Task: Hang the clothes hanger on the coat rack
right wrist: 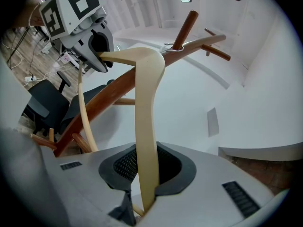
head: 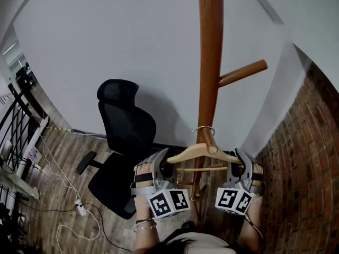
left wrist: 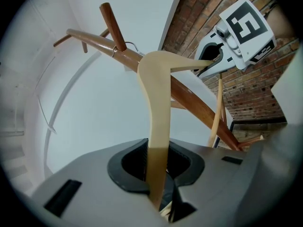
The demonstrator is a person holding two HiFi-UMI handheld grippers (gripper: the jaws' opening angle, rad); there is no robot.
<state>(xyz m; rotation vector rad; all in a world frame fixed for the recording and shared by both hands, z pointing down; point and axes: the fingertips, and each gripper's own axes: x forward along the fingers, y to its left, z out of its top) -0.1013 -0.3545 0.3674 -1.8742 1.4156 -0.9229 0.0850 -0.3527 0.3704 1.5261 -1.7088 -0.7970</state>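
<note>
A pale wooden hanger (head: 204,152) is held level in front of the brown coat rack pole (head: 210,62). My left gripper (head: 168,164) is shut on the hanger's left arm (left wrist: 158,122), and my right gripper (head: 237,163) is shut on its right arm (right wrist: 144,122). The metal hook (head: 204,129) sits at the pole, by the base of a short peg (left wrist: 112,20); whether it rests on the peg I cannot tell. Each gripper view shows the other gripper at the far end: the right gripper (left wrist: 236,37) and the left gripper (right wrist: 80,18). Another peg (head: 242,73) juts right, higher up.
A black office chair (head: 124,136) stands left of the pole. A brick wall (head: 307,157) closes the right side and a white wall (head: 132,36) lies behind. Cables and a power strip (head: 79,208) lie on the wooden floor at left.
</note>
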